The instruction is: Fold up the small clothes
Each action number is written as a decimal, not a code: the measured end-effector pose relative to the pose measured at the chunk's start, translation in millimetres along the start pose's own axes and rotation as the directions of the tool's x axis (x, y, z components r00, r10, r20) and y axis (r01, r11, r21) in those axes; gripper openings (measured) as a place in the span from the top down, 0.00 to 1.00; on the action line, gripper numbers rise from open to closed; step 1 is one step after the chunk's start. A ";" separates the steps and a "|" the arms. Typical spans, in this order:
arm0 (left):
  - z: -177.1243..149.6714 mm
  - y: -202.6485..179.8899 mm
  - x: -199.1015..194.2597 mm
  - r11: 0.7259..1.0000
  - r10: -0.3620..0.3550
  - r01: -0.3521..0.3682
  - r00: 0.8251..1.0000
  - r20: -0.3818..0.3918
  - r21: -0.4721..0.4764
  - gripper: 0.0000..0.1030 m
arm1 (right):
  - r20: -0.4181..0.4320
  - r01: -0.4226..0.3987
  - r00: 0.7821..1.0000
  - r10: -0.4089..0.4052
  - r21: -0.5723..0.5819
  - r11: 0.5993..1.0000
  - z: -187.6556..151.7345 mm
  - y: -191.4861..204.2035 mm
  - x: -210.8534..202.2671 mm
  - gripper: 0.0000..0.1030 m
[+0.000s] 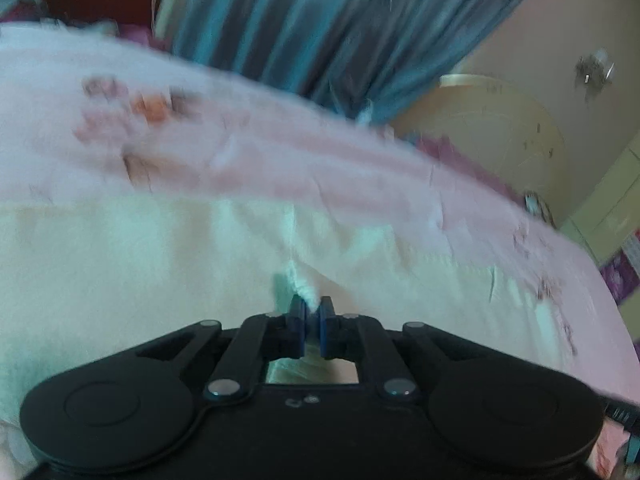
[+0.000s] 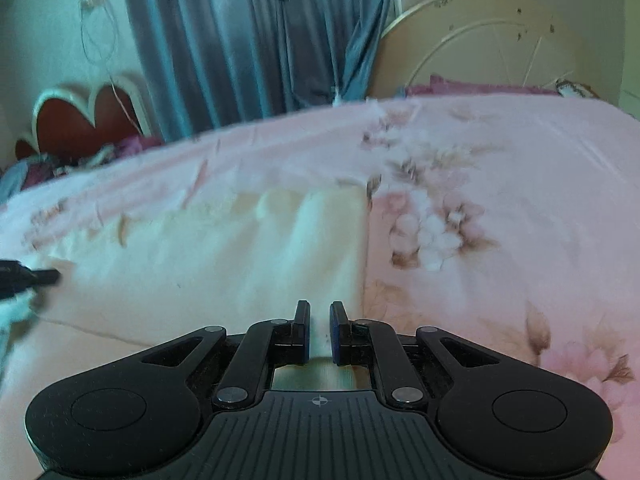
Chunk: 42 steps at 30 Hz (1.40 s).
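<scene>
A small cream-white garment (image 1: 160, 264) lies spread on the pink floral bedsheet (image 1: 360, 184). My left gripper (image 1: 312, 312) is shut on a bunched fold of the garment, which pokes up between the blue pads. In the right wrist view the same garment (image 2: 224, 256) lies flat with its right edge straight. My right gripper (image 2: 319, 320) is nearly closed on the garment's near edge, with cloth showing in the narrow gap between the pads. The left gripper's tip (image 2: 36, 276) shows at the far left of that view.
The bedsheet (image 2: 500, 200) stretches to the right and far side. A blue curtain (image 2: 256, 40) hangs behind the bed. A cream metal headboard (image 2: 500, 36) stands at the back right, and a red heart-shaped frame (image 2: 80, 120) at the back left.
</scene>
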<state>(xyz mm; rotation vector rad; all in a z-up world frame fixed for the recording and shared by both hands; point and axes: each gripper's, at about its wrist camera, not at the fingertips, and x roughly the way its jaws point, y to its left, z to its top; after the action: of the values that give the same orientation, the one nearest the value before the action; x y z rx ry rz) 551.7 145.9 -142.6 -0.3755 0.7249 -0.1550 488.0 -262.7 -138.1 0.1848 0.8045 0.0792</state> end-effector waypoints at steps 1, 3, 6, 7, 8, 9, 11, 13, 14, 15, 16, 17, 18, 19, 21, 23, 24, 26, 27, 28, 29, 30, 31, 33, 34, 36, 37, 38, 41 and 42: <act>-1.9 -1.3 -4.6 1.000 0.013 -0.014 0.999 0.030 0.012 0.94 | -0.004 0.017 1.000 -0.017 -0.001 1.000 -2.8 -1.8 2.3 0.92; -7.7 -6.3 -2.5 0.998 0.040 -0.041 0.999 0.017 0.046 0.94 | -0.003 0.019 1.000 -0.019 -0.005 1.000 -3.0 -3.3 3.0 0.92; -14.8 -7.9 7.5 0.996 0.058 -0.056 0.998 -0.019 0.073 0.93 | -0.019 0.030 0.999 -0.030 -0.037 0.999 2.9 0.0 4.1 0.91; -12.9 -6.6 7.1 0.997 0.052 -0.051 0.998 -0.026 0.061 0.88 | -0.009 0.020 1.000 -0.020 -0.025 0.999 7.3 -0.7 2.2 0.91; -10.2 -5.5 5.4 0.997 0.055 -0.054 0.998 -0.027 0.048 0.87 | 0.008 0.008 1.000 -0.007 -0.024 1.000 12.4 -0.3 1.2 0.91; -6.7 -5.0 1.4 0.997 0.063 -0.063 0.998 -0.007 0.037 0.77 | 0.024 -0.003 1.000 0.004 -0.033 0.999 17.8 1.1 2.1 0.91; -1.9 -7.6 -9.9 0.994 0.095 -0.098 0.993 0.074 0.045 0.74 | 0.032 -0.027 0.999 0.029 -0.061 0.998 29.6 7.3 12.7 0.91; 1.9 -12.5 -5.3 0.993 0.084 -0.087 0.995 0.050 0.074 0.74 | 0.039 -0.049 0.998 0.053 -0.089 0.995 40.6 14.6 29.7 0.91; 3.1 -14.4 3.5 0.991 0.093 -0.093 0.996 0.002 0.096 0.75 | 0.042 -0.050 0.998 0.054 -0.092 0.994 45.9 15.4 38.1 0.91; 2.4 -15.7 12.8 0.988 0.104 -0.098 0.994 -0.045 0.117 0.77 | 0.041 -0.049 0.998 0.052 -0.083 0.995 51.5 13.5 46.7 0.91; 0.3 -17.4 17.9 0.984 0.116 -0.108 0.992 -0.049 0.144 0.78 | 0.041 -0.042 0.998 0.045 -0.071 0.997 56.5 8.8 54.0 0.91; -1.5 -19.5 18.5 0.978 0.130 -0.122 0.991 -0.037 0.170 0.79 | 0.043 -0.009 0.999 0.012 -0.060 0.998 60.9 3.1 61.6 0.91; -2.3 -21.6 19.0 0.974 0.142 -0.134 0.989 -0.031 0.185 0.80 | 0.033 0.042 0.999 -0.041 -0.044 0.998 65.0 -5.1 70.7 0.91; -3.1 -22.3 18.3 0.973 0.147 -0.140 0.989 -0.026 0.183 0.80 | 0.025 0.070 0.997 -0.069 -0.013 0.997 67.8 -15.6 77.5 0.91; -5.3 -21.8 17.3 0.974 0.147 -0.142 0.989 -0.017 0.178 0.80 | 0.012 0.058 0.998 -0.059 0.047 0.997 73.8 -33.3 85.5 0.91; -6.1 -21.9 16.7 0.972 0.148 -0.143 0.989 -0.015 0.184 0.78 | 0.002 0.051 0.999 -0.051 0.013 0.999 78.5 -34.2 85.9 0.91; -4.4 -21.7 13.5 0.974 0.150 -0.146 0.989 -0.010 0.172 0.77 | -0.002 0.059 0.998 -0.059 -0.004 0.998 79.3 -33.4 84.0 0.91; 0.1 -24.6 -3.5 0.978 0.151 -0.160 0.986 0.071 0.136 0.74 | 0.025 0.057 0.998 -0.057 -0.001 0.998 80.9 -33.8 71.6 0.91; 1.2 -29.5 -11.4 0.977 0.144 -0.159 0.984 0.109 0.140 0.71 | 0.052 0.041 0.998 -0.041 -0.006 0.999 81.5 -30.4 63.8 0.91; 2.1 -35.7 -14.2 0.977 0.131 -0.148 0.984 0.120 0.152 0.68 | 0.063 0.027 0.998 -0.026 -0.019 0.999 81.7 -26.5 60.7 0.91; 2.2 -42.4 -12.6 0.977 0.109 -0.129 0.987 0.116 0.173 0.65 | 0.057 0.011 0.998 -0.009 -0.037 0.999 82.4 -21.6 62.5 0.91; 1.1 -49.7 -6.9 0.973 0.091 -0.109 0.991 0.097 0.205 0.59 | 0.047 0.007 0.999 -0.004 -0.058 0.998 82.1 -16.3 67.1 0.91; -1.1 -56.4 2.2 0.965 0.097 -0.111 0.993 0.067 0.237 0.56 | 0.022 0.024 1.000 -0.023 -0.083 0.996 80.7 -11.6 75.4 0.91; -6.6 -56.7 19.8 0.964 0.116 -0.113 0.993 0.001 0.242 0.56 | 0.001 0.055 0.998 -0.055 -0.098 0.994 75.9 -11.0 86.5 0.91; -10.7 -51.1 27.6 0.966 0.127 -0.117 0.992 -0.028 0.230 0.56 | -0.002 0.053 0.999 -0.053 -0.089 0.995 75.3 -12.3 85.9 0.91; -12.5 -51.0 23.6 0.961 0.124 -0.116 0.992 -0.017 0.251 0.58 | -0.014 0.057 0.998 -0.059 -0.088 0.994 73.7 -12.1 80.1 0.91; -11.3 -52.6 18.6 0.959 0.133 -0.125 0.991 -0.014 0.254 0.58 | -0.021 0.052 0.998 -0.054 -0.092 0.994 72.6 -11.2 75.7 0.91; -11.0 -53.9 11.8 0.961 0.124 -0.120 0.992 -0.002 0.250 0.58 | -0.026 0.040 0.999 -0.042 -0.100 0.994 70.2 -9.7 70.0 0.91; -19.0 -49.2 -0.2 0.965 0.115 -0.109 0.993 -0.011 0.239 0.57 | -0.058 0.033 0.997 -0.042 -0.161 0.986 47.2 -0.7 51.0 0.91; -22.6 -49.1 -3.2 0.963 0.130 -0.122 0.991 -0.018 0.241 0.57 | -0.055 0.048 0.997 -0.059 -0.186 0.981 38.6 2.5 42.1 0.91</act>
<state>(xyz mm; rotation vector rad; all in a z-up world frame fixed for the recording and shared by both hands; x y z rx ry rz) 533.7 95.1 -137.1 -0.0960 0.7520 -0.1266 545.1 -259.5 -141.3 -0.0144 0.8571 0.1083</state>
